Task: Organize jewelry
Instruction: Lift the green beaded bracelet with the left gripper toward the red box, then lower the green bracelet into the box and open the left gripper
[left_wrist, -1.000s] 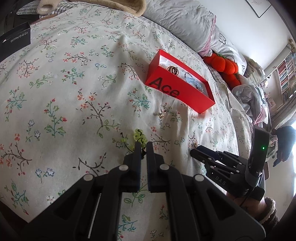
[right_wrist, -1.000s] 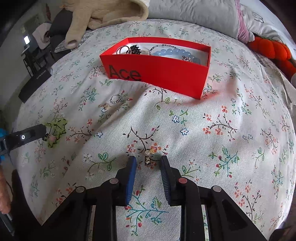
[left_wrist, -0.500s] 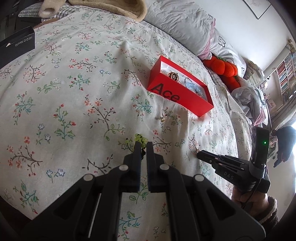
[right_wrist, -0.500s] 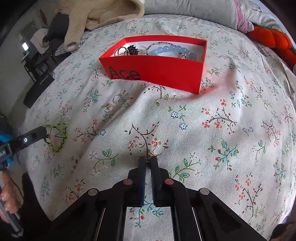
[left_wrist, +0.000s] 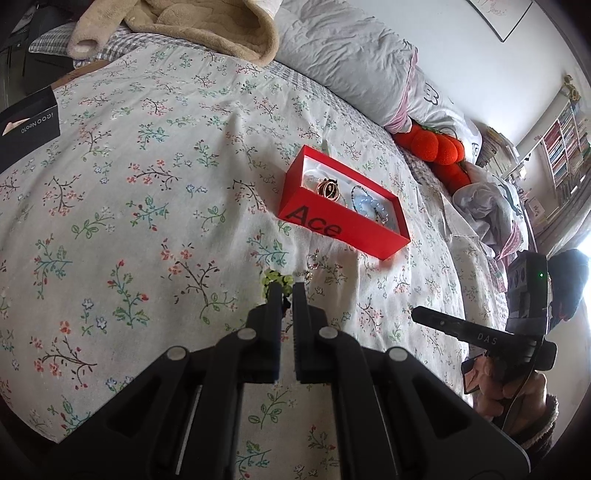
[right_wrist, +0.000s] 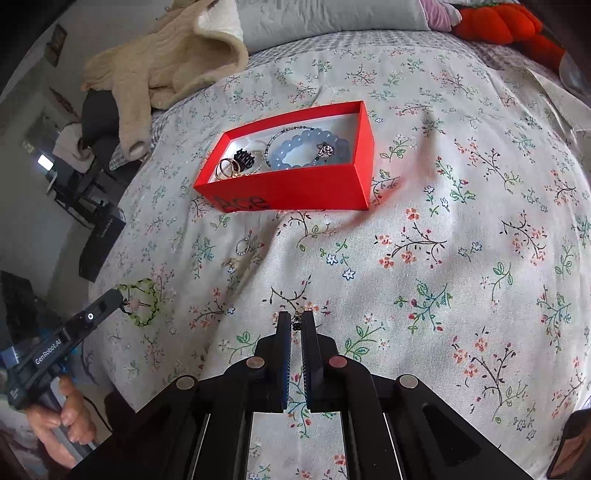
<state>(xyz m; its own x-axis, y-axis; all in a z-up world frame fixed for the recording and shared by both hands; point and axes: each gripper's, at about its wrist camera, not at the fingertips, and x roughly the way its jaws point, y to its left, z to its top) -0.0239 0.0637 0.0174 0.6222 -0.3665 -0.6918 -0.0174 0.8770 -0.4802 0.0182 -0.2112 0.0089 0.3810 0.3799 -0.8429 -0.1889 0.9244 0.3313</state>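
Note:
A red "Ace" box lies open on the floral bedspread, holding a blue bead bracelet, rings and other pieces. My left gripper is shut on a green bead bracelet, held above the bed. My right gripper is shut on a small dark earring, lifted off the bed. A silver ring and a small gold piece lie loose on the cover below the box.
A black phone box sits at the bed's left edge. A beige fleece garment, grey pillows and an orange plush lie at the head of the bed.
My right gripper closed on the earring and lifted it. Both grippers rose from the bed and moved toward the red box; the green bracelet stays in the left gripper.

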